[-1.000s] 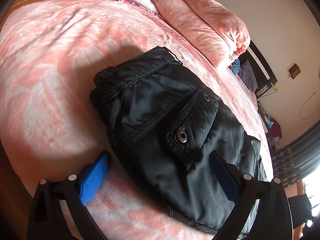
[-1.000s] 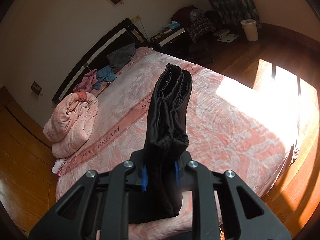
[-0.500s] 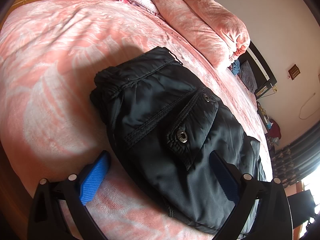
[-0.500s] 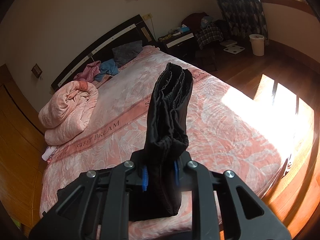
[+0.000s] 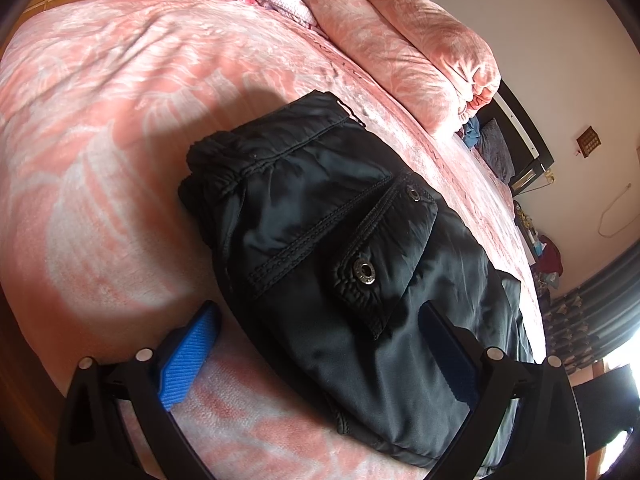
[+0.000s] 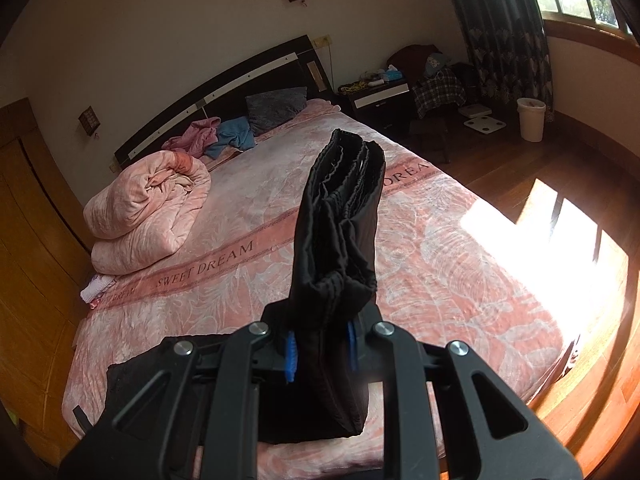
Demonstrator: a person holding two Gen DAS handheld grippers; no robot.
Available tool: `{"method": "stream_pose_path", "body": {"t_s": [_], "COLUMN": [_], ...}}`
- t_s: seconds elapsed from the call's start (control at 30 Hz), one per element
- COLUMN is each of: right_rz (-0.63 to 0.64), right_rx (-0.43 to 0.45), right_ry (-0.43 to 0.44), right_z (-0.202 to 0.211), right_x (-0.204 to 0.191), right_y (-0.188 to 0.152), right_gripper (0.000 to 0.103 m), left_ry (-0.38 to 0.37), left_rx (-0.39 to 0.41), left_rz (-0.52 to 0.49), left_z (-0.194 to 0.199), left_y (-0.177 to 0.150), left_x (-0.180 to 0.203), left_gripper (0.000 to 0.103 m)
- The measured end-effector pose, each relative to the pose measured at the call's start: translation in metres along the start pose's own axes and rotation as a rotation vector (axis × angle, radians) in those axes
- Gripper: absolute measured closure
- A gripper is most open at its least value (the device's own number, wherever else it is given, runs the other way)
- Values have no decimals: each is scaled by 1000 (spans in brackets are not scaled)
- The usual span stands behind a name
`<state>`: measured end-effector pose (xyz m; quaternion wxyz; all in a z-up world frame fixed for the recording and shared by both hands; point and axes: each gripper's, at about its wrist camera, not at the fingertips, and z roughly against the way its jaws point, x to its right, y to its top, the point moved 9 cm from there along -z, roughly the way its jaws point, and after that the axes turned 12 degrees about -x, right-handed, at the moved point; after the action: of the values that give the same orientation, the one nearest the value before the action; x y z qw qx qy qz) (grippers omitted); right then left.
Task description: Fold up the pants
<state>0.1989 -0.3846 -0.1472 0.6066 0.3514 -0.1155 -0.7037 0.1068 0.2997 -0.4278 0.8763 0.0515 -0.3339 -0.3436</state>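
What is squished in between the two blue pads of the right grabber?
The black pants, folded into a thick bundle. The right gripper is clamped shut on them, and they stick up above the bed. The right wrist view shows this.

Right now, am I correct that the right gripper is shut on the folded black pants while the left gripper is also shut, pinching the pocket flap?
Not quite: the left gripper is open, its blue pads spread on either side of the black pants without pinching the pocket flap, as the left wrist view shows. The right gripper is indeed shut on the folded pants.
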Motion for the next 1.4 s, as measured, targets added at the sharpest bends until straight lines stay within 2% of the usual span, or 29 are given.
{"method": "stream_pose_path", "body": {"t_s": [0.43,0.8,1.4], "right_rz": [98,197,254], "right_rx": [53,57,31], "right_ry": [29,29,13], "right_z": [12,13,5], "right_x": [-25,-46,-70], "right_y": [6,9,7], "right_gripper": [86,86,86], "left_ry": [39,78,49], "left_rx": [-11,-9,-6], "left_rz": [-8,1,6], "left_z": [-3,-5,-4], "left_y": [-1,-2,-2], "left_x": [1,2,0], "left_gripper": [4,4,4]}}
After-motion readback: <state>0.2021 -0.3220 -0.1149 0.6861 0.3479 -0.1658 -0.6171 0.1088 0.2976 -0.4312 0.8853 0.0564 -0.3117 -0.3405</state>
